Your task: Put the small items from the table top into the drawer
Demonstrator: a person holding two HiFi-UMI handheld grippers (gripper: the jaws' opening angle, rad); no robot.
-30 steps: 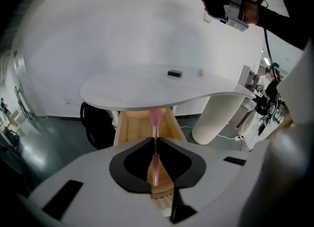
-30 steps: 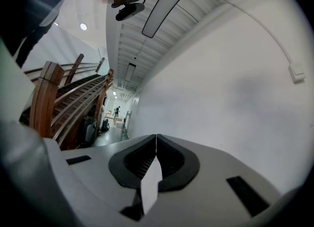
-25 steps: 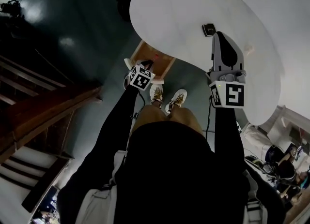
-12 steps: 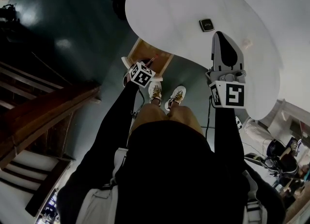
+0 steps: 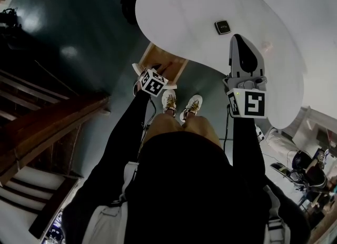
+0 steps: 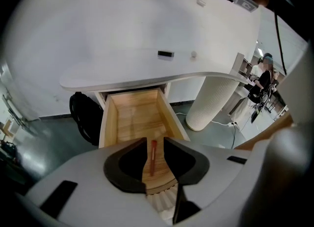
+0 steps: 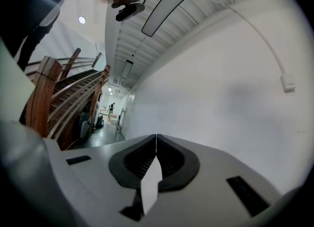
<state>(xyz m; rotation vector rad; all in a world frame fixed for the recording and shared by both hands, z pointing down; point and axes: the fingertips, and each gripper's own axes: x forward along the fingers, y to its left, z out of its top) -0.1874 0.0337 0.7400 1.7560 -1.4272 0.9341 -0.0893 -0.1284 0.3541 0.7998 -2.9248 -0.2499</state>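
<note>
A wooden drawer (image 6: 131, 115) stands pulled out under the white table (image 5: 189, 6). My left gripper (image 6: 155, 140) points down into it. Its jaws have just been opening and now stand a little apart. A thin red stick (image 6: 153, 156) shows in the gap, untouched by the pads, over the drawer floor. On the table lie a small black item (image 5: 222, 27) and a tiny pale item (image 5: 267, 47). My right gripper (image 5: 238, 37) hovers level over the table near the black item, shut with nothing in it.
A ribbed white pedestal (image 6: 211, 106) carries the table right of the drawer. A black bag (image 6: 83, 115) sits to the drawer's left. Wooden stairs (image 5: 47, 127) run along the left. The person's shoes (image 5: 181, 106) stand just before the drawer.
The left gripper's marker cube has shifted and tilted slightly over the drawer. The right gripper has stayed where it was above the table.
</note>
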